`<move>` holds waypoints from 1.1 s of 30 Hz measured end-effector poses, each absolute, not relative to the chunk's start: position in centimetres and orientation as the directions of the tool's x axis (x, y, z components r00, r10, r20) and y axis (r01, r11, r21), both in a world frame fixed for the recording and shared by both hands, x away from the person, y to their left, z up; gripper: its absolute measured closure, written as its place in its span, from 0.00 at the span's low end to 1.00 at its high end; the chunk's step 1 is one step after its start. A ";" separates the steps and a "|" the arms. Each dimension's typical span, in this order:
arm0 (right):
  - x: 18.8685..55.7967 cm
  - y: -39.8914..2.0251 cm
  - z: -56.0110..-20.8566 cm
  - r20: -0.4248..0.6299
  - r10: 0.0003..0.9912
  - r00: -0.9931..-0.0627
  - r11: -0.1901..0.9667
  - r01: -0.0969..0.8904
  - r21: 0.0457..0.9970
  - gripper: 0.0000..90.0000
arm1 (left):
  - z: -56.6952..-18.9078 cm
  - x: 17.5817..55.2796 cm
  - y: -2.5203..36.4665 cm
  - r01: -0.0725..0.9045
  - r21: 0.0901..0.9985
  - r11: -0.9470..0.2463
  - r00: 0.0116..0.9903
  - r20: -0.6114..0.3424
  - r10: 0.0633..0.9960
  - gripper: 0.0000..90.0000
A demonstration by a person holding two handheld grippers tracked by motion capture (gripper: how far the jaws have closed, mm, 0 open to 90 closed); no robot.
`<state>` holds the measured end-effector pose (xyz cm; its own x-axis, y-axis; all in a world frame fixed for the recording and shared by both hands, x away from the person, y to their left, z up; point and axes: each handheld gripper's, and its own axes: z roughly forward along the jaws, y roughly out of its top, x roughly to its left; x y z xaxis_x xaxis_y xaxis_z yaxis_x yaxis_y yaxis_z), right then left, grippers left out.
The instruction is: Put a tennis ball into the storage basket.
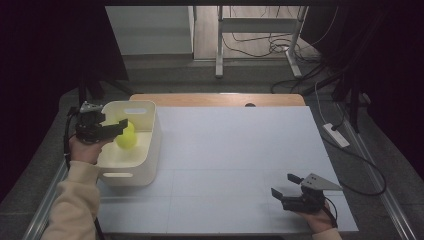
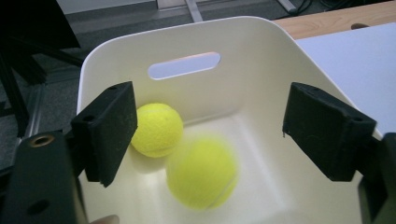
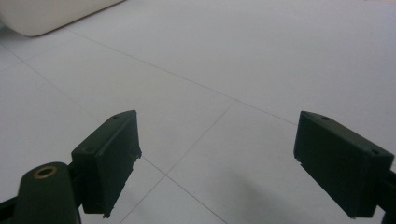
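A white plastic bin (image 1: 150, 150) stands at the table's left side. My left gripper (image 1: 120, 125) hovers over its left rim, held by a hand in a cream sleeve. In the left gripper view its jaws (image 2: 215, 116) stand open with nothing pressed between the pads. Below them, inside the bin (image 2: 261, 60), lie two yellow tennis balls: a sharp one (image 2: 156, 128) by the far wall and a blurred one (image 2: 201, 172) nearer. The high view shows one ball (image 1: 127, 137) in the bin. My right gripper (image 1: 284, 184) rests open near the table's front right, jaws (image 3: 215, 140) wide over bare white surface.
The white table top (image 1: 235, 150) has a wooden strip (image 1: 215, 99) along its far edge. A corner of the bin (image 3: 42, 14) appears at the top left of the right gripper view. Cables and metal stand legs (image 1: 219, 45) lie on the floor beyond the table.
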<state>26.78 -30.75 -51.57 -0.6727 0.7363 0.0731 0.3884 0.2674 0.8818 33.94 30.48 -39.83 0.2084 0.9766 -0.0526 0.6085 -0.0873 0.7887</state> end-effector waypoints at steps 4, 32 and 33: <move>26.8 -30.8 -51.6 0.073 0.736 -0.673 0.267 0.388 0.882 0.16 | -39.8 33.8 30.3 0.600 0.794 -0.093 0.227 -0.058 0.972 0.16; 26.7 -30.8 -51.5 0.072 0.739 -0.670 0.266 0.388 0.882 0.16 | -39.0 31.2 25.2 0.487 0.863 -0.136 0.504 -0.150 0.851 0.14; 26.7 -30.8 -51.5 0.072 0.739 -0.670 0.266 0.388 0.882 0.16 | -39.0 31.1 24.9 0.484 0.863 -0.144 0.508 -0.143 0.850 0.14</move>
